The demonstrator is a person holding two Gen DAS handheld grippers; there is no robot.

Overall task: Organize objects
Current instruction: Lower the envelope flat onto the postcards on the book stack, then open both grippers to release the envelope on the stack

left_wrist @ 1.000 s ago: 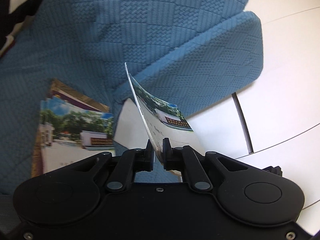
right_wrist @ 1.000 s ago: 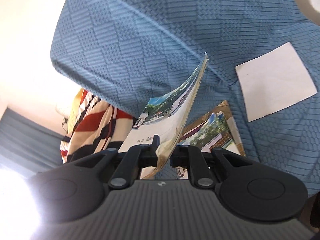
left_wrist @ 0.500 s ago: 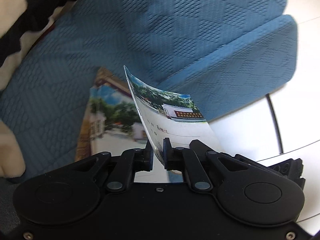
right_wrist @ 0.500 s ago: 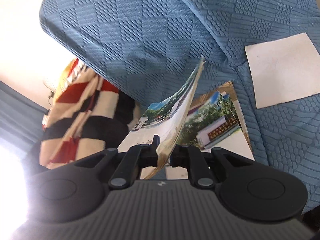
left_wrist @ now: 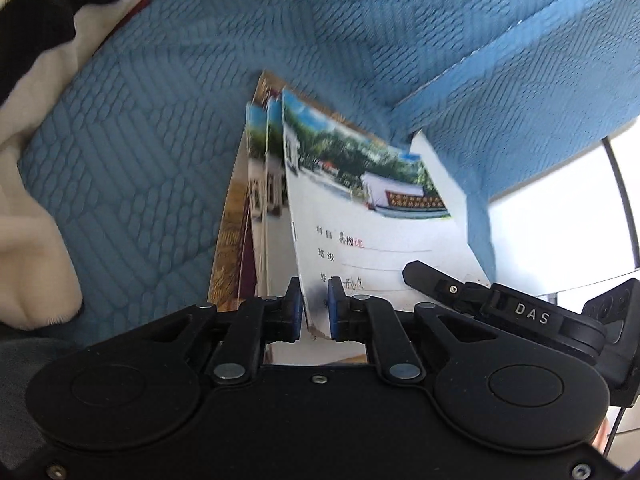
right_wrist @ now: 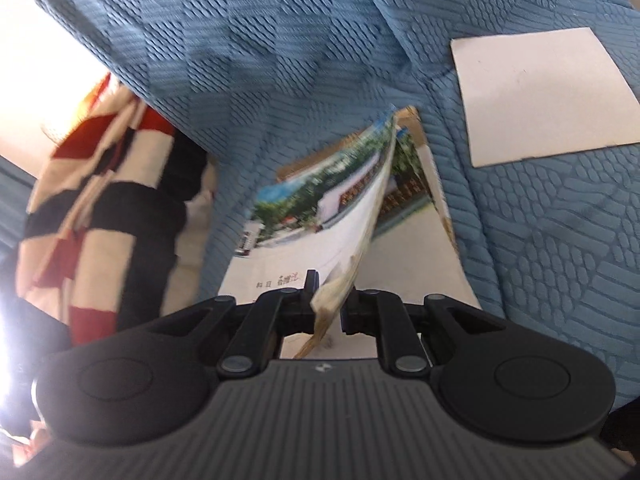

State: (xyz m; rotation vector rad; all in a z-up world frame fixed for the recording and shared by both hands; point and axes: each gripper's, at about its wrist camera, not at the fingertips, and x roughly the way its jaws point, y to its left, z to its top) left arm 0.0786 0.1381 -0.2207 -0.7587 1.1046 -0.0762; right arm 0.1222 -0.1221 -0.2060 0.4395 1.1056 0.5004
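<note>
- Both grippers tilt down toward the blue sofa [left_wrist: 160, 152], w/ one booklet held between them: your left gripper [left_wrist: 314, 304] has its near edge, your right gripper [right_wrist: 327, 300] the frayed corner.
- Sofa: biggest thing in view, quilted blue fabric w/ ribbed diamond and scale patterns; seat and back meet in a crease behind the booklets.
- Blanket [right_wrist: 100, 200]: soft, checked in red, black and cream, bunched at the seat's edge, left in the right wrist view.
- White sheet [right_wrist: 540, 92]: flat, plain, rectangular, lying on the seat well apart from the stack.
- Stack of booklets [left_wrist: 260, 200]: glossy covers w/ a building-and-trees photo, lying flat on the seat, edges fanned slightly.
- Held booklet [left_wrist: 360, 208]: same cover photo, white lower half w/ printed lines and handwriting, thin and bent, hanging tilted just over the stack; contact w/ the stack can't be told.
- Left gripper: jaws narrow, blue pads [left_wrist: 296, 308] pinching the booklet's edge.
- Right gripper: jaws narrow too, clamped on the curled, worn page corner.
- Right gripper's black body [left_wrist: 520, 312] shows at right in the left wrist view, resting near the booklet's cover.
</note>
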